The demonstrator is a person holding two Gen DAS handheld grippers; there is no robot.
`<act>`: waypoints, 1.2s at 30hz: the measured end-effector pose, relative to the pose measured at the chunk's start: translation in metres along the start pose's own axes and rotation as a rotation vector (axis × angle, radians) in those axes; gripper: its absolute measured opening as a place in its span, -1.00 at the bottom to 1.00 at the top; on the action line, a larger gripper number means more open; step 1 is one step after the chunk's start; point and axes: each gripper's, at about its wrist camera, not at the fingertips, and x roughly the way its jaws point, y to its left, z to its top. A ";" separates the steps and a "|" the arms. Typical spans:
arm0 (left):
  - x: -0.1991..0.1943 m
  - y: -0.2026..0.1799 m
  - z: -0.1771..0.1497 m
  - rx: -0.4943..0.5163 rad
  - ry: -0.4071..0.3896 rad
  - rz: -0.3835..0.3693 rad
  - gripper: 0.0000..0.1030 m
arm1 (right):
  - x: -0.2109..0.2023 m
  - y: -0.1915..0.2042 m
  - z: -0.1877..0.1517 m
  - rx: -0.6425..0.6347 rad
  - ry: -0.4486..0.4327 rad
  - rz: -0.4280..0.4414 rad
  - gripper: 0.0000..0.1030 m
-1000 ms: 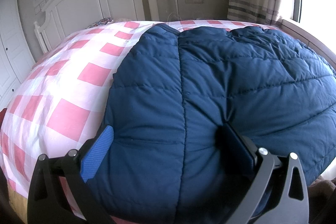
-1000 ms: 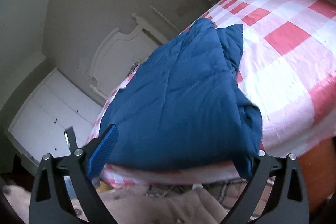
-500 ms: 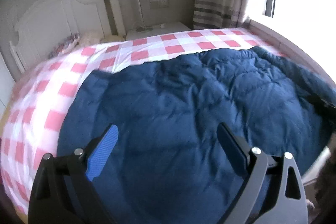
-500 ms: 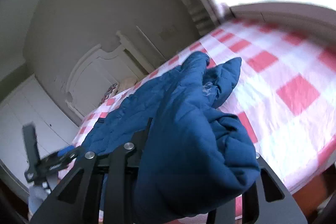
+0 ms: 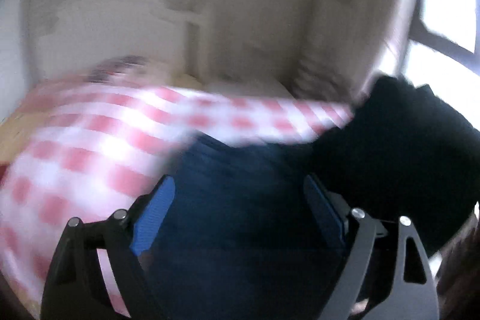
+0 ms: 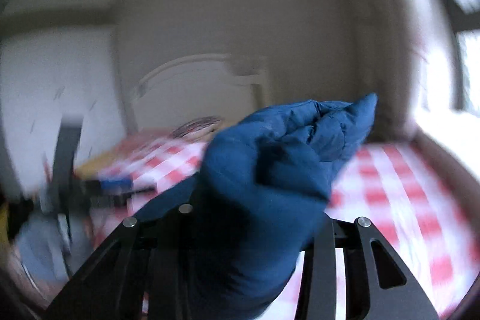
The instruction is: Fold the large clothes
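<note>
Fold carry-over step: right claw (image 6: 249,233) clamped on bunched navy quilted padded jacket (image 6: 270,170), left claw (image 5: 240,218) wide over it on pink-checked bed (image 5: 90,146); next needs left regrasp.

The dark blue quilted garment (image 6: 270,176) is a puffy padded piece with stitched seams, bunched into a thick wad in the right wrist view. That wad sits between the jaws and bulges forward past them, its crumpled top tapering to a soft point up and to the right of the jaws — creased folds show along that ridge. A lower band of the same fabric trails away to the left of the jaws, toward the checked surface behind. In the left wrist view the garment (image 5: 240,215) spreads flat and broad between and ahead of the jaws, blurred; to the right it rises into a dark, shadowed mass.
</note>
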 end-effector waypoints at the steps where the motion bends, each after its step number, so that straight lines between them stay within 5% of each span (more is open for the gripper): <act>1: -0.017 0.031 0.010 -0.059 -0.048 0.042 0.70 | 0.015 0.032 0.005 -0.096 0.024 0.010 -0.26; 5: -0.050 0.099 0.023 -0.169 -0.105 0.105 0.73 | 0.084 0.139 -0.011 -0.375 0.137 0.053 -0.26; 8: -0.048 0.118 0.014 -0.164 -0.061 0.097 0.73 | 0.144 0.203 -0.063 -0.572 0.325 0.074 -0.23; 11: -0.030 0.117 0.008 -0.114 0.008 0.043 0.73 | 0.156 0.231 -0.096 -0.754 0.311 -0.006 -0.16; 17: 0.047 0.050 0.035 0.116 0.195 -0.137 0.81 | 0.158 0.223 -0.096 -0.734 0.319 -0.008 -0.01; 23: 0.134 -0.033 0.043 0.424 0.356 -0.096 0.81 | 0.161 0.241 -0.118 -0.798 0.269 -0.052 0.04; 25: 0.162 -0.047 0.030 0.531 0.385 -0.013 0.94 | 0.160 0.241 -0.119 -0.811 0.258 -0.055 0.08; 29: 0.192 -0.023 0.019 0.397 0.448 -0.124 0.96 | 0.143 0.236 -0.112 -0.820 0.267 0.013 0.42; 30: 0.193 -0.016 0.016 0.378 0.438 -0.143 0.96 | 0.131 0.231 -0.107 -0.804 0.283 0.088 0.74; 31: 0.192 -0.007 0.011 0.353 0.413 -0.154 0.96 | 0.117 0.224 -0.101 -0.768 0.301 0.195 0.82; 33: 0.192 0.003 0.006 0.314 0.397 -0.160 0.96 | 0.090 0.201 -0.086 -0.677 0.276 0.287 0.79; 36: 0.186 0.014 0.001 0.271 0.354 -0.154 0.96 | 0.070 0.156 -0.058 -0.540 0.227 0.288 0.70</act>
